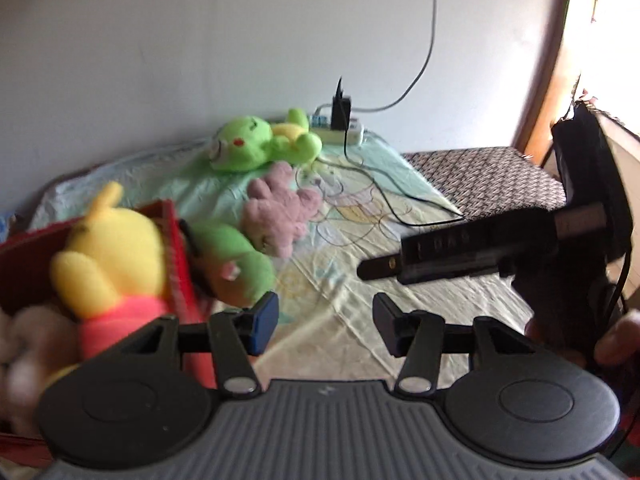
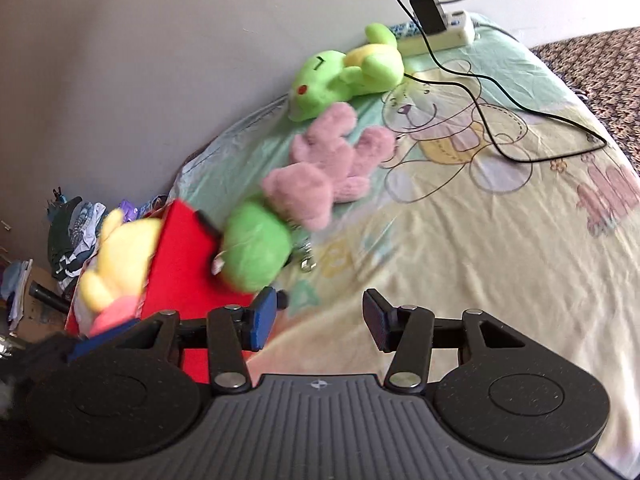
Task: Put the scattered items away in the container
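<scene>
A red box [image 1: 176, 256] [image 2: 180, 256] stands at the left of the bed. A yellow plush in a pink shirt [image 1: 112, 256] [image 2: 120, 256] sits in it. A green plush [image 1: 236, 264] [image 2: 254, 252] leans on the box's outer wall. A pink plush [image 1: 280, 208] [image 2: 332, 164] lies behind it, and a second green plush [image 1: 260, 144] [image 2: 344, 76] lies near the wall. My left gripper [image 1: 325, 324] is open and empty beside the box. My right gripper [image 2: 318, 320] is open and empty; it also shows in the left wrist view [image 1: 384, 268] as a dark body at right.
A white power strip [image 1: 340, 130] [image 2: 440, 38] with a black charger lies by the wall; its black cable [image 1: 384, 196] [image 2: 500, 96] trails over the cartoon bedsheet [image 2: 480, 240]. A patterned blanket [image 1: 488, 176] covers the right. Clothes [image 2: 72, 232] are piled on the floor at left.
</scene>
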{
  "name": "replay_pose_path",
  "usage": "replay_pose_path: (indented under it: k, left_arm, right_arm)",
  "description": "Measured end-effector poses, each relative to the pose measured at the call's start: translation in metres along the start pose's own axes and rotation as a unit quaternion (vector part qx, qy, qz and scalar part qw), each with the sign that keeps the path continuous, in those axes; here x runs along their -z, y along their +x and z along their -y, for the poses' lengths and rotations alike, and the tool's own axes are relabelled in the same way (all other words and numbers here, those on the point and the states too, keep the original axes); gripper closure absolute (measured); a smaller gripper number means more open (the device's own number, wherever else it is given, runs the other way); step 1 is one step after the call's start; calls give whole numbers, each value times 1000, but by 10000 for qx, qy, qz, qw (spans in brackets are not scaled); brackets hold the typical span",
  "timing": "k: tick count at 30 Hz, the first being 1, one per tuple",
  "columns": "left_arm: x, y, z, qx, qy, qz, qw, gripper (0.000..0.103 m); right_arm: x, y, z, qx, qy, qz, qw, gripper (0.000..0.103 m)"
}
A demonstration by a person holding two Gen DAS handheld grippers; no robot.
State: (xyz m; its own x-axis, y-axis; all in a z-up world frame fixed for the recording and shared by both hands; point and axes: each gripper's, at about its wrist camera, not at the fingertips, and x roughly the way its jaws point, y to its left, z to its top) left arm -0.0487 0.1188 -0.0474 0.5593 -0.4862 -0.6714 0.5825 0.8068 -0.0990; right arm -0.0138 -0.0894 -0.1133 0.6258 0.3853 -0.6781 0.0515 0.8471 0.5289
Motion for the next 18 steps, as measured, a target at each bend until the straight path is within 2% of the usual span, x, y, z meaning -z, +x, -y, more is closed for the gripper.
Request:
replay_pose_path:
  k: [6,11,12,13,16,18]
  left_arm:
    - [-20,48,6,-383,-364,29,9986,51]
    - [-26,91,4,-488,-719,-177,9961,52]
    - [-25,98,6,-500,-756,-216,9957,52]
    - [-24,104,8,-514,-765,-252,9954,52]
    - [-26,117,12,-583,-734,-296,9952,52]
    - [-27,126,12,-622,-739,-364,9947,52]
  right_arm:
    - [-54,31,33,-226,-60,-208,9995,51]
    - [-104,66,44,-315,-182,-57,9993,47]
    - [-113,74,47,-305,-153,-19,9994,42]
    - [-121,83,50,-351,-104,-8,9993,41]
    - [-139,108,59,-491,273,-100,9984,41]
    - [-148,122,62,-388,454,-140,9981,40]
